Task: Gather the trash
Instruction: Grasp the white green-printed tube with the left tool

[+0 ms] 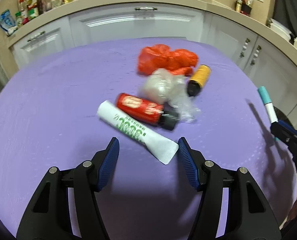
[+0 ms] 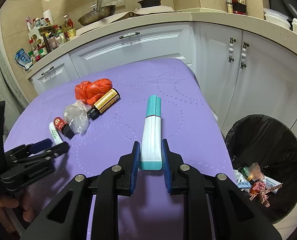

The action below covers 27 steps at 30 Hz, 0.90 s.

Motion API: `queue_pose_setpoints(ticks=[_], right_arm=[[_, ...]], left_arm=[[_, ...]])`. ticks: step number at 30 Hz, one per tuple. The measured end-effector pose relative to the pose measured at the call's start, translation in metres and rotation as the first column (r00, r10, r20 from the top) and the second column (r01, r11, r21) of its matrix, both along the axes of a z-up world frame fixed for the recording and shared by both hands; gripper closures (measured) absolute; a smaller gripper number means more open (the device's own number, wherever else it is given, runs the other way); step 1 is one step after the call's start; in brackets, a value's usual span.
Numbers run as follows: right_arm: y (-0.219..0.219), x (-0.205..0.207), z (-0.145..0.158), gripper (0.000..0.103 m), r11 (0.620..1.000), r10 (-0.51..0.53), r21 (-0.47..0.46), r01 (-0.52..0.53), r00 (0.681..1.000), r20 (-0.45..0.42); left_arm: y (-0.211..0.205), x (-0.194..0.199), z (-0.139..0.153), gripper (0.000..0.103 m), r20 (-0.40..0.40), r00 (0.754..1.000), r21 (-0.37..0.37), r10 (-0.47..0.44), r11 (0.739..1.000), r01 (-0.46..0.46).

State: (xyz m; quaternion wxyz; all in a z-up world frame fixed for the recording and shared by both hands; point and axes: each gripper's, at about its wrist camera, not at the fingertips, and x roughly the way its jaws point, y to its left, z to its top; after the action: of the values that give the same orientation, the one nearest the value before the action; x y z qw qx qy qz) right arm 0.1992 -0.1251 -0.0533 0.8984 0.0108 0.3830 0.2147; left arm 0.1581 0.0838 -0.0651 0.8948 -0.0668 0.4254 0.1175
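Left hand-held gripper (image 1: 148,146) gapes downward; right hand-held gripper (image 2: 150,156) is clamped.

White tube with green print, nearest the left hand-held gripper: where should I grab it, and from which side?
Grip the white tube at its flat crimped end, which lies between the open pads of the left hand-held gripper. Come from the near side; the far end rests against the red bottle, leaving little room there.
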Motion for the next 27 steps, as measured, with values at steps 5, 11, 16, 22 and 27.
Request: queue_pose_setpoints(ticks=[5,11,16,22,27], right_arm=[[0.005,-0.002,0.000,0.080,1.000,0.012,-0.007,-0.012,1.000,0.001],[0.010,-0.005,0.002,0.080,1.000,0.016,-0.014,-0.016,1.000,0.006],[0.013,-0.004,0.000,0.080,1.000,0.016,-0.019,-0.016,1.000,0.002],[0.018,-0.004,-0.001,0.080,0.999,0.024,-0.026,-0.024,1.000,-0.005],[0.018,-0.005,-0.001,0.080,0.999,0.025,-0.025,-0.025,1.000,-0.004]], left_arm=[[0.021,-0.017,-0.002,0.043,-0.011,0.999,0.002,0.030,1.000,-0.030],[0.044,-0.034,0.000,0.043,-0.012,0.997,0.006,0.071,0.997,-0.071],[0.047,-0.033,0.004,0.043,0.017,0.998,-0.011,0.059,0.998,-0.059],[0.046,-0.019,0.001,0.046,0.025,0.999,-0.044,0.036,0.998,-0.035],[0.049,-0.019,0.000,0.089,0.026,0.999,-0.067,0.023,0.998,-0.021]])
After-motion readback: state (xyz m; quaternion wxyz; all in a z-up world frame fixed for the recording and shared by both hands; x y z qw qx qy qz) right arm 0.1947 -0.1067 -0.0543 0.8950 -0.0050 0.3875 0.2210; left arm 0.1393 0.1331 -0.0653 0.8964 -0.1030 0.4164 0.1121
